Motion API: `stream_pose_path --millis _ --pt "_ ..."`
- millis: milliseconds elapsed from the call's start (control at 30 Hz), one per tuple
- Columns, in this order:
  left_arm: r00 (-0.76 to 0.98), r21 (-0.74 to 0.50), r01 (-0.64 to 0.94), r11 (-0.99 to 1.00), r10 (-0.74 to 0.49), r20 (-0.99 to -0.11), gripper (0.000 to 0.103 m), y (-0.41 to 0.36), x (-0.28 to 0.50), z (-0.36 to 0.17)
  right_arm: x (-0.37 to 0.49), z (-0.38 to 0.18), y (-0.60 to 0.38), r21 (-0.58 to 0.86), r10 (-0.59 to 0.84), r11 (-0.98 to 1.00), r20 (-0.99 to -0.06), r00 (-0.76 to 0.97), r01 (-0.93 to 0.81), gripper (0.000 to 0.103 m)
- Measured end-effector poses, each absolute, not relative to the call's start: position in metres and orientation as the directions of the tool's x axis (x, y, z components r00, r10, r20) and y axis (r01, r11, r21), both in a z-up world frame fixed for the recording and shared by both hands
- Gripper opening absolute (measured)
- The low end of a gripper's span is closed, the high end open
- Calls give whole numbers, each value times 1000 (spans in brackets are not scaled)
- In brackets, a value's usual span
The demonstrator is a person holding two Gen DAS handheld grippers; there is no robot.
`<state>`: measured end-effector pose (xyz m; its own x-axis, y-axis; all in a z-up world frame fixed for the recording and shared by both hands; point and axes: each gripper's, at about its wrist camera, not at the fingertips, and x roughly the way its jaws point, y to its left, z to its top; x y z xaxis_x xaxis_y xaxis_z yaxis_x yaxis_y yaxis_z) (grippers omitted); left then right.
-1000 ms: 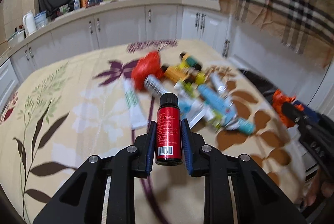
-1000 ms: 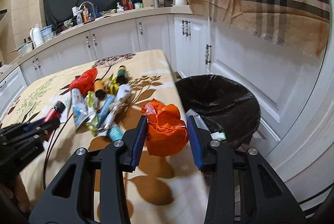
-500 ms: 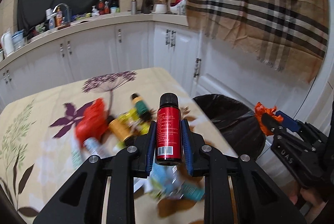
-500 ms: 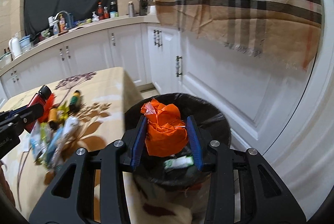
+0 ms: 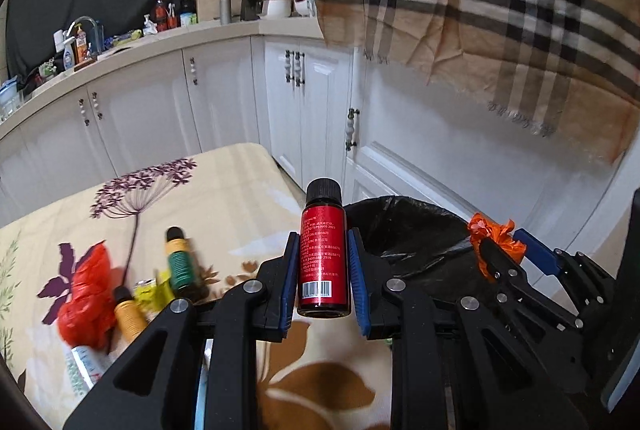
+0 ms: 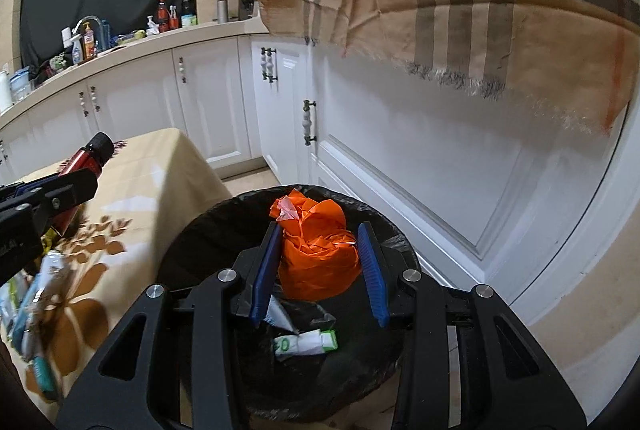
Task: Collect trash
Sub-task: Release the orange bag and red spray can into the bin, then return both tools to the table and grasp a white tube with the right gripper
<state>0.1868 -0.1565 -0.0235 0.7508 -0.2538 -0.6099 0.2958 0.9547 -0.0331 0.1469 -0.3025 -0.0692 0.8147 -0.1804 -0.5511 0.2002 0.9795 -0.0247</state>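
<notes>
Hanging over the black bin (image 6: 208, 230), the orange bag (image 6: 318, 254) sits clamped in the right gripper (image 6: 320, 270); the left gripper (image 5: 323, 282) clamps a red bottle (image 5: 323, 262) near the table's (image 5: 240, 181) bin-side edge. Some trash lies binned, while bottles, tubes and a red bag (image 5: 86, 300) remain tabled

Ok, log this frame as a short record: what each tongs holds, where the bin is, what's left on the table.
left tongs: shut on red bottle, over the table edge
right tongs: shut on orange bag, above the bin
bin: black-lined, on the floor beside the table, some trash inside
table: red bag, green bottle, yellow bottle, other blurred litter
</notes>
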Motion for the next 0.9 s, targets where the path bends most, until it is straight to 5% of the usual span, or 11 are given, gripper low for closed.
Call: stream_pose_path --millis 333,533,900 --pt "723 -10 316 949 -247 -646 25 -186 214 -36 175 -89 -324 -13 -193 973 -581 791 229 41" --pt "702 -14 313 950 -242 -670 44 -191 221 -43 183 -96 -329 -11 -201 970 -595 778 242 48" --pt "725 -21 283 959 -228 -650 48 -170 209 -27 166 -82 -321 2 -183 974 -582 793 226 48"
